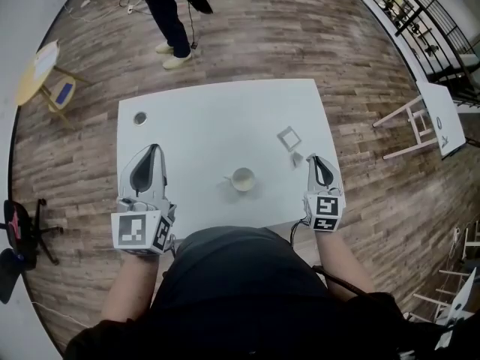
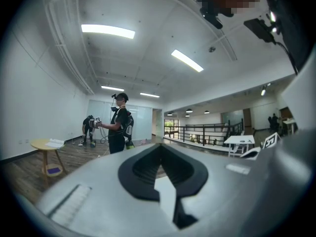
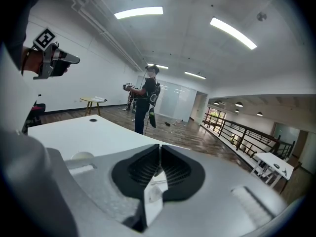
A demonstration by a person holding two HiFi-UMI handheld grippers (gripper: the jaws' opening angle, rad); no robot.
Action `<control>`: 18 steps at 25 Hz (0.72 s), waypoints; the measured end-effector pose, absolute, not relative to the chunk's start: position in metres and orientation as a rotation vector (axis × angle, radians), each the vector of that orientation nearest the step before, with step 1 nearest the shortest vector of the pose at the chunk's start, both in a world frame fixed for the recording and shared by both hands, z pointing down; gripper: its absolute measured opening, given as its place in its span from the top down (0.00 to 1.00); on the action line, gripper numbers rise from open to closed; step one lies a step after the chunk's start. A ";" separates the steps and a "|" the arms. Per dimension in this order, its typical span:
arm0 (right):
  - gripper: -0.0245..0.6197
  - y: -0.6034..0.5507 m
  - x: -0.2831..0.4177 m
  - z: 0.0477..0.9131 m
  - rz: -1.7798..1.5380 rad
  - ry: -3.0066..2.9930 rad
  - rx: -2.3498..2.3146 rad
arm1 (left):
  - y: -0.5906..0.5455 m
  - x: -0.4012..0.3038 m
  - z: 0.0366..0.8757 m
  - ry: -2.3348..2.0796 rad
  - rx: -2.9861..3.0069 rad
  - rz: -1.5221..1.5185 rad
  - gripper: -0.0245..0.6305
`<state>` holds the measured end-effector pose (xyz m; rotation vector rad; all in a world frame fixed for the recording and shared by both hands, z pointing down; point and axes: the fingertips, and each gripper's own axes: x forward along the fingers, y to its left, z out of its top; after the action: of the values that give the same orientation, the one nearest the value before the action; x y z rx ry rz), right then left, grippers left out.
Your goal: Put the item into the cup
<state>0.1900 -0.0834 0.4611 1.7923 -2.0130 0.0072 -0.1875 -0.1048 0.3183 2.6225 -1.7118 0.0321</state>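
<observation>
**Item on the bench, cup waiting empty-handed**

Here is the white bench (image 1: 210,111), and the cup (image 1: 242,178) stands upright near its front edge, right in front of the person. The item (image 1: 298,158), a small pale piece, lies on the bench to the cup's right, apart from it and just beside the tip of the right gripper (image 1: 311,158). Behind the item sits a small square frame (image 1: 289,138), flat on the surface.

The right gripper's own view has its fingers (image 3: 143,169) drawn in narrow, tips all but meeting. A small pale lump shows low in the gap, and what it is cannot be told.

Over to the left gripper (image 1: 154,148), well apart from the cup on the other side: its fingers (image 2: 143,167) are brought together too, with nothing between them.

Past the far edge of the bench another person (image 1: 169,13) stands on the wood floor, and a round side table (image 1: 37,70) sits off to the left.
</observation>
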 end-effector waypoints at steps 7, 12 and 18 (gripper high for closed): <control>0.94 -0.085 0.172 0.456 0.016 -2.077 1.759 | -0.101 -0.195 0.316 -1.755 2.608 0.038 0.95; 0.94 -0.085 0.166 0.464 0.069 -2.109 1.748 | -0.093 -0.206 0.322 -1.788 2.566 0.050 0.95; 0.94 -0.085 0.140 0.467 -0.015 -2.154 1.620 | -0.082 -0.221 0.325 -1.853 2.534 0.084 0.95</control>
<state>0.1399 -0.0845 0.4671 1.6200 -2.1543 -0.0148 -0.2206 -0.0820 0.3251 2.5341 -1.8527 0.0843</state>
